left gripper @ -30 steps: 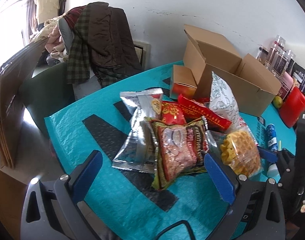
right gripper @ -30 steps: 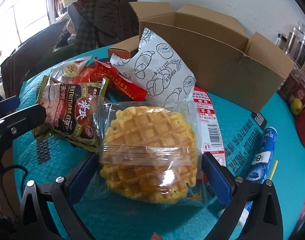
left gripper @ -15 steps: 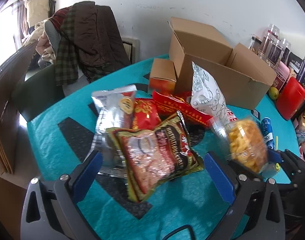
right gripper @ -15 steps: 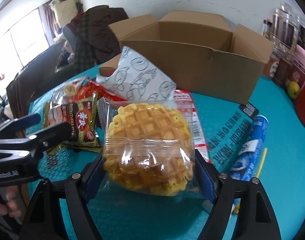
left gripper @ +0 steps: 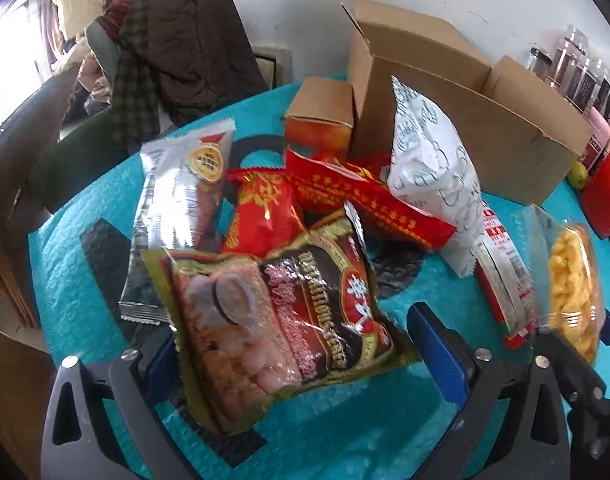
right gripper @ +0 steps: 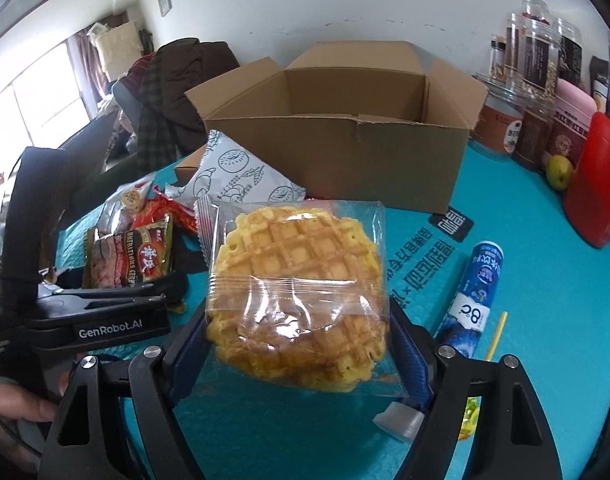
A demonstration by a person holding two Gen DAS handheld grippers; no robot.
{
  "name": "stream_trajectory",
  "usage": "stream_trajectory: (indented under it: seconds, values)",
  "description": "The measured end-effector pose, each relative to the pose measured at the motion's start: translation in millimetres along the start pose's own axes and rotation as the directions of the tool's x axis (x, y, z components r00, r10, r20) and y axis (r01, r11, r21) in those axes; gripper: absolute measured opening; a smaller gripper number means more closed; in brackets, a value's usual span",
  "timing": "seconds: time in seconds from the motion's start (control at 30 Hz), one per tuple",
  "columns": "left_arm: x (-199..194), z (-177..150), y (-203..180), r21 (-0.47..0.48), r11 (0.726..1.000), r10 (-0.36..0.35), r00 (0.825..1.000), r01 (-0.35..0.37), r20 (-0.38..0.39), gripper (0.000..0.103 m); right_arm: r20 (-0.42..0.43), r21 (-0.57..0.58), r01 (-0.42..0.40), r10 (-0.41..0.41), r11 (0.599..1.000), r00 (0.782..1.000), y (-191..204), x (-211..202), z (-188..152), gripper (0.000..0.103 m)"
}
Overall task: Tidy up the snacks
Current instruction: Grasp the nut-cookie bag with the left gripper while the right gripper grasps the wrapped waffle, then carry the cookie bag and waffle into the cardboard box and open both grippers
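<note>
Waffle pack [right gripper: 297, 300] now clamped in R gripper [right gripper: 297, 354], lifted off mat vs 1 s ago, in front of cardboard box [right gripper: 337, 136]. L gripper [left gripper: 293, 354] jaws closing round brown snack bag [left gripper: 281, 312], pads not yet pressing. We judge: boxing starts next.

Teal mat [right gripper: 525, 216] — golden grid-patterned waffle [right gripper: 301, 276]; perhaps checked cloth [left gripper: 133, 76].

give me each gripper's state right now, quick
Left gripper: fingers closing around the brown and red snack packet with a green edge, not yet gripping.
Right gripper: shut on the round yellow waffle in clear plastic wrap, lifted.
</note>
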State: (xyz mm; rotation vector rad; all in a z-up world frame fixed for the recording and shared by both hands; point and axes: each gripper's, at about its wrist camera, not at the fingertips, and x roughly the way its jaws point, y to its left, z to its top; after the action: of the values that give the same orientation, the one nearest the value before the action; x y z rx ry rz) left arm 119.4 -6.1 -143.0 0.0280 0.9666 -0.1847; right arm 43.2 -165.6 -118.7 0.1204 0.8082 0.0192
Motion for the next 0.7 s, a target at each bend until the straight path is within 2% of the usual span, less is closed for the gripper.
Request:
stream_trajectory:
  seconds: [0.07, 0.2, 0.37, 0.7]
  values:
    - [-3.8, -0.6, 3.1, -0.009, 1.000, -0.003, 1.000, 0.003, 0.025, 0.076, 0.004, 0.002, 0.000, 0.000, 1.000, 1.000, -1.1, -0.4, 1.5, 0.081]
    - [-10.8, -0.6, 7.3, -0.005, 1.000, -0.026, 0.999, 0.026, 0.046, 0.058, 0.008, 0.003, -0.009, 0.009, 1.000, 1.000, 1.8, -2.7, 1.6, 0.081]
    - [-18.6, -5.2, 5.2, 0.012, 0.998, -0.055, 0.997, 0.054, 0.061, 0.052, 0.018, -0.007, -0.023, 0.023, 1.000, 1.000, 6.7, -6.3, 2.4, 0.081]
    - [-48.5, -15.7, 3.7, 0.027, 0.997, -0.080, 0.991, 0.078, 0.105, 0.052, 0.039, 0.015, -0.070, 0.070, 0.997, 0.997, 10.3, -26.1, -7.1, 0.081]
